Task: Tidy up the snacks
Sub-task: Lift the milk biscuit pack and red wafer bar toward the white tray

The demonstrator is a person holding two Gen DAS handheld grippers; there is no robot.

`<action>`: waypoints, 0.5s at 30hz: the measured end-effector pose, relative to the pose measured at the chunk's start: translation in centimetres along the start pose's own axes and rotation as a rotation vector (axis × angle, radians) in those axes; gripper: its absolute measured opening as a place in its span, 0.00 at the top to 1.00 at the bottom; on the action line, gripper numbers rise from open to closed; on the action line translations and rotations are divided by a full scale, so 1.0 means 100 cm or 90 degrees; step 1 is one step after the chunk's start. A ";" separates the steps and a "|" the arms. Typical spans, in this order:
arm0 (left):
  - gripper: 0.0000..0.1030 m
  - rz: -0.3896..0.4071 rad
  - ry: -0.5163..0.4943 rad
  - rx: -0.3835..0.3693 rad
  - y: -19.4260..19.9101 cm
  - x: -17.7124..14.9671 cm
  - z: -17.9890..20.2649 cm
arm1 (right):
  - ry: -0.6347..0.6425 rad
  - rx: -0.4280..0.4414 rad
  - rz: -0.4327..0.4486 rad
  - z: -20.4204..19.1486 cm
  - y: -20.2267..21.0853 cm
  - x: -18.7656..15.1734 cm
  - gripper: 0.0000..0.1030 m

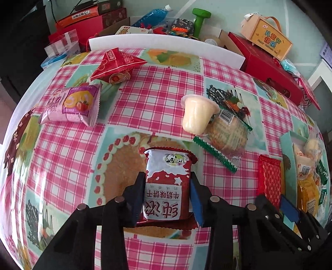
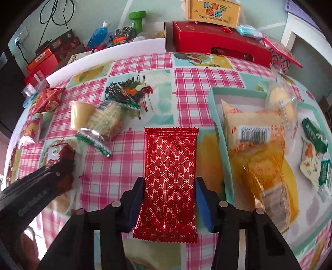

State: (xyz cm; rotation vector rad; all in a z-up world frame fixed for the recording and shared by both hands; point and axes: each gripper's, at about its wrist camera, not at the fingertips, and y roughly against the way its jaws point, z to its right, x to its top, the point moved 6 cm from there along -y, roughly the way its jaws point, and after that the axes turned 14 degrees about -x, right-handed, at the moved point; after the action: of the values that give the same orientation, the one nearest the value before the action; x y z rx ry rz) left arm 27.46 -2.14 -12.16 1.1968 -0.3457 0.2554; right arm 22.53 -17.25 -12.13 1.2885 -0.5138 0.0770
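My left gripper point(image 1: 167, 182) is shut on a red and silver biscuit packet point(image 1: 168, 166) lying on the checked tablecloth; both pads press its long sides. In the right wrist view my right gripper point(image 2: 169, 187) is shut on a shiny red patterned packet point(image 2: 171, 162), which lies flat beside a teal box point(image 2: 215, 108). The box holds yellow wrapped cakes point(image 2: 255, 133) and green and white packets point(image 2: 313, 153). The left gripper point(image 2: 51, 170) shows at the left edge of that view with its packet point(image 2: 59, 153).
Loose on the cloth are a pale jelly cup point(image 1: 197, 116), a clear cracker pack with green ends point(image 1: 226, 135), a pink packet point(image 1: 70, 106) and a red pyramid packet point(image 1: 116, 64). Behind a white foam board point(image 1: 166, 41) stand red boxes point(image 1: 267, 68), a green dumbbell point(image 1: 200, 20) and a blue bottle point(image 1: 151, 15).
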 end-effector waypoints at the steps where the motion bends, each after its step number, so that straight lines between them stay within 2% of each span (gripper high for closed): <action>1: 0.60 0.001 0.001 0.002 0.001 -0.001 0.000 | -0.005 0.010 -0.003 0.002 0.001 -0.003 0.53; 5: 0.60 0.002 0.018 0.016 0.009 -0.009 -0.002 | -0.012 0.036 -0.005 0.007 0.006 -0.014 0.53; 15: 0.60 0.044 0.009 0.007 0.044 -0.010 0.016 | -0.031 0.096 0.010 0.016 0.033 -0.020 0.53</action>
State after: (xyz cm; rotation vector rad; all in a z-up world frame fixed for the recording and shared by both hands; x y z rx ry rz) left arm 24.68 -2.16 -8.21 1.1944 -0.3744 0.3252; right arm 19.14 -17.29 -9.70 1.4371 -0.5685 0.0993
